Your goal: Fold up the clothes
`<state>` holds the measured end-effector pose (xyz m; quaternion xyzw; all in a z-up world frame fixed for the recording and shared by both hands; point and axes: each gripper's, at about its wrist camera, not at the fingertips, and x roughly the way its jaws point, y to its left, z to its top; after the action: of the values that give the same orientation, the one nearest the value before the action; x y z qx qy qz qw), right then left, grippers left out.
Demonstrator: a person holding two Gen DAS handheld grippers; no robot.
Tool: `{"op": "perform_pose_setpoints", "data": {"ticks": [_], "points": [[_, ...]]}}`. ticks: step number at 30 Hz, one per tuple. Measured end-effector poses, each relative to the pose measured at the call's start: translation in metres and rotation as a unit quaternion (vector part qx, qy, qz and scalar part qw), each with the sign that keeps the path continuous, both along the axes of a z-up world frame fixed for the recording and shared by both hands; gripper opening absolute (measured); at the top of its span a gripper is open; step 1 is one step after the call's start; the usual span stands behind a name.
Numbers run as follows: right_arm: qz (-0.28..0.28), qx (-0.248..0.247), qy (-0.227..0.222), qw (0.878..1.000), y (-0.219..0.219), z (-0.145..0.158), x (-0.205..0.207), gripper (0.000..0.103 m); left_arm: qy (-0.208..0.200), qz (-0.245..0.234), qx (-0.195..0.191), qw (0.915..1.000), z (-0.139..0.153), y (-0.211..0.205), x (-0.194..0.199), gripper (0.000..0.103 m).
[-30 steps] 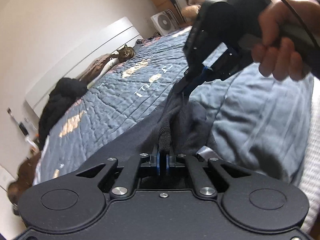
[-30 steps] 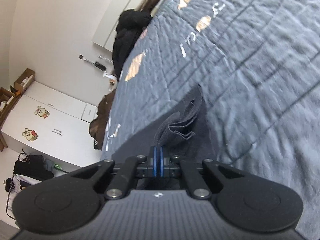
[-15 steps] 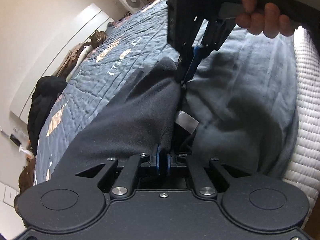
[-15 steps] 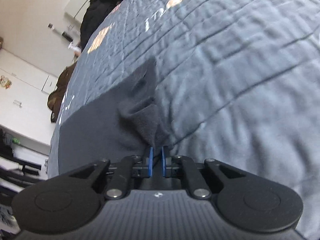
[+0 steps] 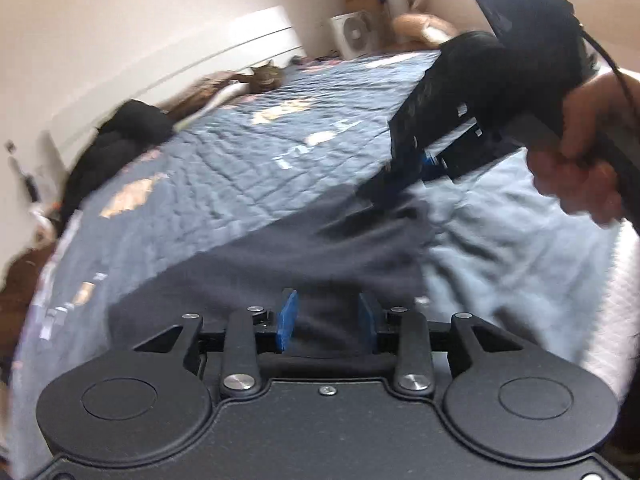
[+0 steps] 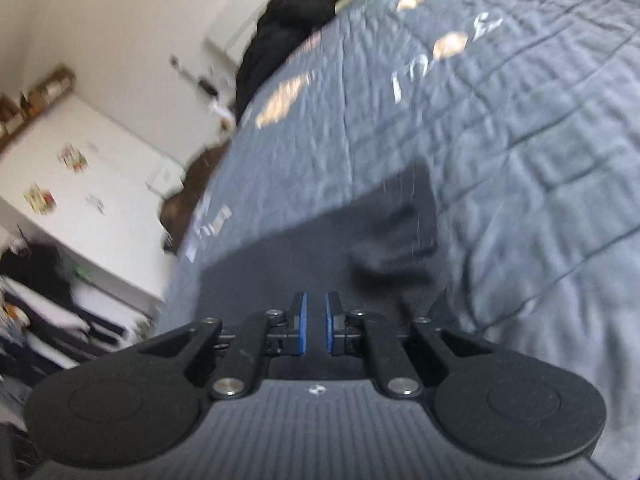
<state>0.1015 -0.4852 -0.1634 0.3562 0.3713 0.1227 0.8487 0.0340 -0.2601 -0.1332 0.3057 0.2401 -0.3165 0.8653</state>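
A bed fills both views, covered by a grey-blue quilted bedspread [image 5: 224, 168] stitched in squares, with tan patches and pale lettering across it. On its near part lies the dark garment [image 5: 288, 256], spread mostly flat, with a bunched fold at its far right corner. To the right of it a lighter blue blanket [image 5: 500, 248] lies rumpled, and beyond that a white textured mattress edge [image 5: 624, 300] shows.

The left gripper [image 5: 327, 320] hovers low over the near edge of the garment; its blue fingers [image 5: 287, 318] are parting, moderately wide, dark cloth showing below the gap but not pinched. The right gripper [image 6: 315, 322], seen from the left wrist above the bunched corner and held by a hand [image 5: 576, 160], has its fingers narrow with a slim gap and nothing clamped.

Along the far side runs a white headboard [image 5: 200, 56] against a cream wall. A cat [image 5: 266, 76] lies by it, a black heap of clothing [image 5: 120, 140] sits at the bed's left corner, and a white fan [image 5: 354, 34] stands farther back. In the right wrist view white cabinets [image 6: 80, 184] with small stickers stand by the wall.
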Motion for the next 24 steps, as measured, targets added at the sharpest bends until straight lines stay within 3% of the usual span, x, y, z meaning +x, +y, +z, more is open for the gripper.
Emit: {"op": "perform_pose_setpoints", "data": {"ticks": [2, 5, 10, 16, 20, 24], "points": [[-0.008, -0.022, 0.025, 0.999, 0.003, -0.015, 0.006, 0.009, 0.020, -0.002, 0.047, 0.9987, -0.018, -0.008, 0.002, 0.034], [-0.022, -0.028, 0.039, 0.999, -0.003, -0.034, 0.014, 0.004, 0.007, -0.033, 0.092, 0.9951, -0.036, -0.016, -0.012, 0.031], [-0.050, -0.031, 0.028, 0.998, -0.017, -0.033, 0.010, 0.004, 0.031, -0.063, 0.062, 0.9956, -0.028, -0.014, -0.020, 0.032], [-0.077, -0.052, 0.024, 0.995, -0.032, -0.030, 0.011, 0.005, 0.043, -0.078, 0.070, 0.9936, -0.031, -0.013, -0.024, 0.033], [-0.086, 0.002, 0.050, 0.995, -0.052, -0.024, 0.007, 0.008, 0.049, -0.079, 0.060, 0.9939, -0.029, -0.008, -0.027, 0.033], [-0.082, -0.020, 0.004, 0.996, -0.068, 0.009, 0.014, 0.015, 0.049, -0.071, 0.037, 0.9956, -0.021, -0.005, -0.024, 0.035]]}}
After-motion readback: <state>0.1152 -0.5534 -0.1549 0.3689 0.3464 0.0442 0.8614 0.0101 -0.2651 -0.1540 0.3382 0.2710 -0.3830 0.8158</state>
